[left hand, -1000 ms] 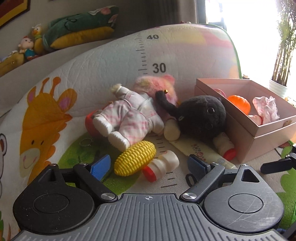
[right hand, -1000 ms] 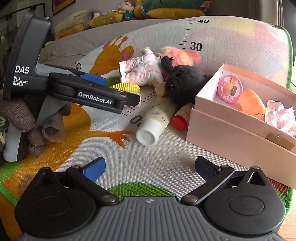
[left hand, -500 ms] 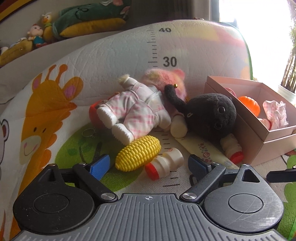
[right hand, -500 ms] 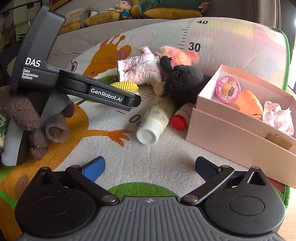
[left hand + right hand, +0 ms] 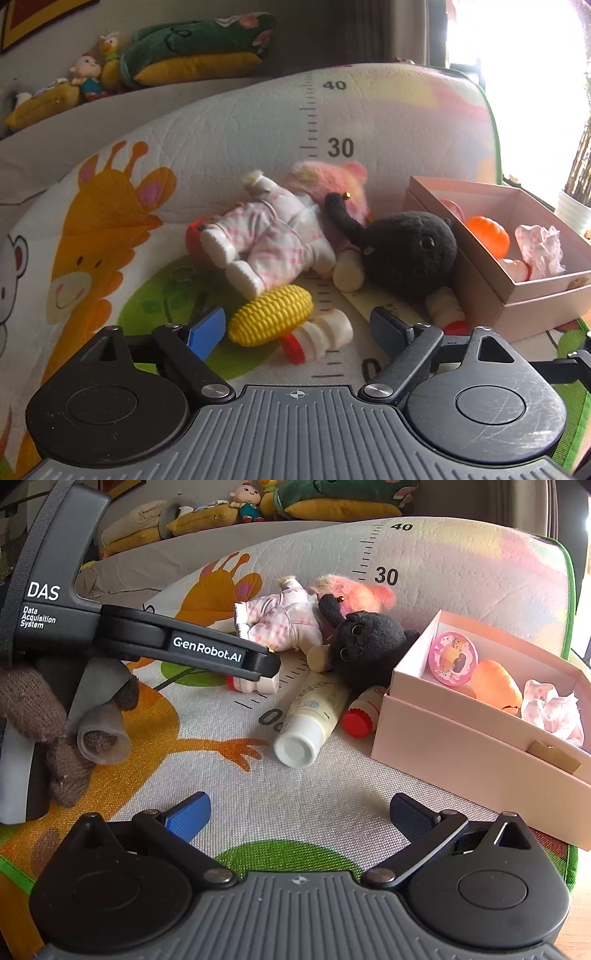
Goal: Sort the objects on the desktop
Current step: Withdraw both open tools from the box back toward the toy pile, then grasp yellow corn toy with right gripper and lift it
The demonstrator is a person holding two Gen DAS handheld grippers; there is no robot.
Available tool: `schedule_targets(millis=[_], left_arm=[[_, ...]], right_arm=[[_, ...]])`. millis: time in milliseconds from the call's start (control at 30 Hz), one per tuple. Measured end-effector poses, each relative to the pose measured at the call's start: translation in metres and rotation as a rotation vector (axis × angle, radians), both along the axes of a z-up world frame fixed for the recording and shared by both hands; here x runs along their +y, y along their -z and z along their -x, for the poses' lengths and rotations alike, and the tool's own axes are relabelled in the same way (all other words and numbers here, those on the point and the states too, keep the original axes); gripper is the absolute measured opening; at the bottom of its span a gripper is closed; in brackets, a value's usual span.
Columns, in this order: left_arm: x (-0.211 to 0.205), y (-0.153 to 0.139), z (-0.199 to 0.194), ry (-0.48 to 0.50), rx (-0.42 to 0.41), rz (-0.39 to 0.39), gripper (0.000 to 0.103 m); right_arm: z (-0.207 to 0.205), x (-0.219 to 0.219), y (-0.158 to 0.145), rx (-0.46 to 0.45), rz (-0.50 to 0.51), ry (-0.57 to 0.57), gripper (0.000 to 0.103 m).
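1. My left gripper (image 5: 297, 326) is spread wide and has crept closer over the last second; the yellow toy corn (image 5: 271, 314) now lies just ahead, between my fingers.
2. A small red-capped bottle (image 5: 319, 338) touches the corn on its right, so I judge a clean pinch needs care.
3. Behind the corn lies the pink-checked doll (image 5: 277, 236), and right of it the black plush (image 5: 410, 251).
4. Farther right of the corn stands the pink box (image 5: 517, 306).
5. My right gripper (image 5: 299, 818) hangs open and empty, unmoved.
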State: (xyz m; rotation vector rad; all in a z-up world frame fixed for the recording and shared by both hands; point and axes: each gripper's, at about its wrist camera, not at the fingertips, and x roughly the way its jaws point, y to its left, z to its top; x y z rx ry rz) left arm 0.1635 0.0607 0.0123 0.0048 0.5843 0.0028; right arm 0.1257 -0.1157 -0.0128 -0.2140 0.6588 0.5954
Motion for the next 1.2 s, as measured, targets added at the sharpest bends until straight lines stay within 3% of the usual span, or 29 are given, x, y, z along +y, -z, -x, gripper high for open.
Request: schedule_targets(millis=[200,433,533,600,767,1067,1133,1200], left_arm=[[0.05,0.007,0.009,-0.137,0.012,-0.023,0.094],[0.11,0.013,0.022,-0.31,0.004,0.181,0.096],[0.116,0.016,0.024,-0.312,0.007,0.231,0.096],[0.117,0.016,0.025,-0.306,-0.002,0.25,0.097],[0.125,0.019,0.027,-0.306,-0.015,0.319,0.098],[0.128,0.02,0.028,-0.304,-0.022,0.346,0.1],[0.128,0.02,0.028,-0.303,-0.023,0.352,0.1],[0.129,0.02,0.028,-0.303,-0.024,0.358,0.1]], right_arm=[[0.004,0.023,-0.024,-0.109,-0.033,-0.078,0.103],[-0.038,0.09,-0.032,-0.124,0.006,-0.115,0.103],[-0.058,0.114,-0.029,-0.136,0.055,-0.114,0.101],[-0.072,0.126,-0.024,-0.109,0.09,-0.109,0.094],[-0.094,0.142,-0.013,-0.057,0.117,-0.071,0.092],[-0.101,0.149,-0.003,-0.022,0.122,-0.065,0.089],[-0.102,0.147,-0.003,-0.007,0.102,-0.075,0.082],[-0.101,0.144,-0.004,0.02,0.072,-0.094,0.067]])
